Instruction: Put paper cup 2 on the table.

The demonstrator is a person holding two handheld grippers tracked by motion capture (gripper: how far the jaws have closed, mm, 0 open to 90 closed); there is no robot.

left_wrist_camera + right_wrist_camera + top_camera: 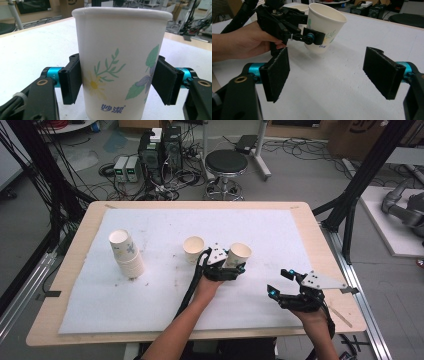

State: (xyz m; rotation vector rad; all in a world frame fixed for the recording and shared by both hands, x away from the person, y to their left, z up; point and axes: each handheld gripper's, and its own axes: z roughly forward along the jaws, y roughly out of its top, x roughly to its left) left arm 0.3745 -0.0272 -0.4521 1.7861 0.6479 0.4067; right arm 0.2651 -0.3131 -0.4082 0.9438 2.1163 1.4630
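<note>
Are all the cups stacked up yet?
Not yet. A stack of cups already stands at the table's left. The left hand-held gripper is shut on one paper cup, lifted and tilted. Another single cup still waits. The right hand-held gripper is open, holding nothing.

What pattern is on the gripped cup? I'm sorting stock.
White cup, green leaves, yellow flower; left gripper view.

In the left gripper view, the paper cup (120, 62) has its base cut off by the bottom edge, and the pads (71, 80) hide its sides. In the high view, the left gripper (226, 267) covers the cup's lower half; its printed lettering is too small to read.
</note>
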